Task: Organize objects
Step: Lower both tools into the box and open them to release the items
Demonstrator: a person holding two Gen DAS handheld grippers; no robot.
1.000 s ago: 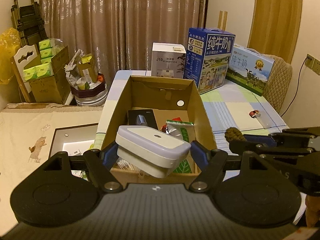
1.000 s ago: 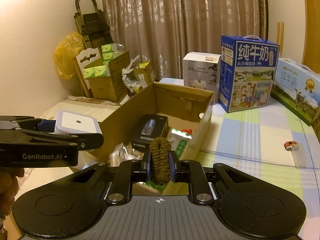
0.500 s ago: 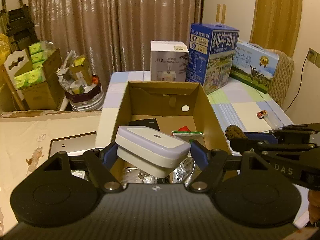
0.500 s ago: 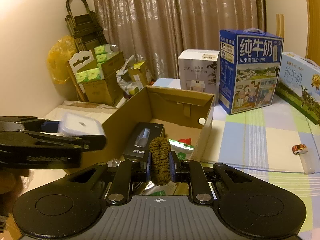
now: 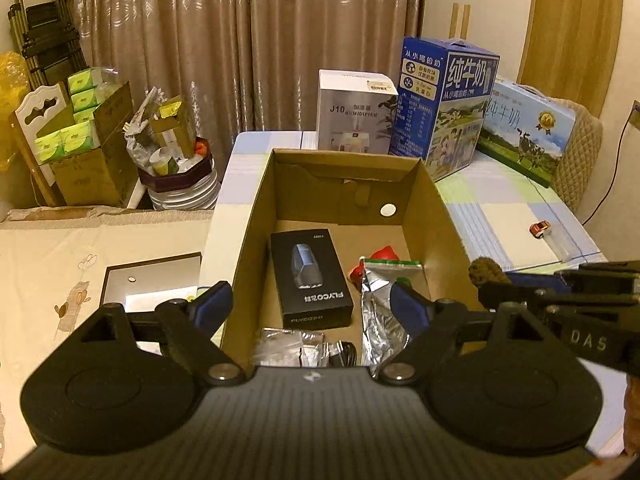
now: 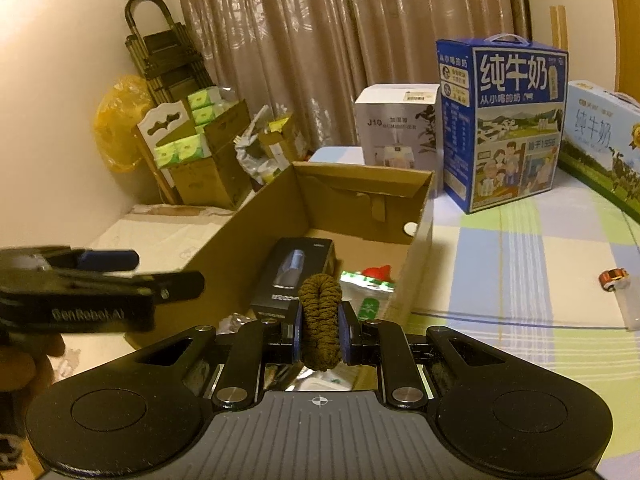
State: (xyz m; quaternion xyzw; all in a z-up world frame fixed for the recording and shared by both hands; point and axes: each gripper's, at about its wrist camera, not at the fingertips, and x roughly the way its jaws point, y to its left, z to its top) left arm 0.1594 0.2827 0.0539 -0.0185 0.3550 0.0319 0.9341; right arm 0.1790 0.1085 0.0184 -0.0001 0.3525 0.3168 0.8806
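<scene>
An open cardboard box (image 5: pixel 436 208) stands on the table and holds a black FLYCO box (image 5: pixel 310 276), a silver foil pouch (image 5: pixel 384 292) and something red (image 5: pixel 384 254). Over the box's near end, the jaws of my left gripper (image 5: pixel 308 298) are opening with nothing between them. From the right wrist view, the left gripper (image 6: pixel 160 270) hangs at the cardboard box's (image 6: pixel 360 178) left wall. My right gripper (image 6: pixel 320 320) is shut on a brown braided cord (image 6: pixel 320 300). That cord (image 5: pixel 486 272) shows just right of the box, at the right gripper's (image 5: pixel 560 292) tip.
Behind the box stand a white humidifier carton (image 5: pixel 352 116) and a blue milk carton (image 5: pixel 448 104), with a flat milk case (image 5: pixel 528 132) to the right. A small toy car (image 5: pixel 540 229) lies on the checked tablecloth (image 5: pixel 500 216). Boxes and clutter (image 5: pixel 88 148) crowd the floor on the left.
The white square device that sat between the left jaws is gone from them and out of sight. The left jaws have spread wider. Both grippers have moved in toward the cardboard box.
</scene>
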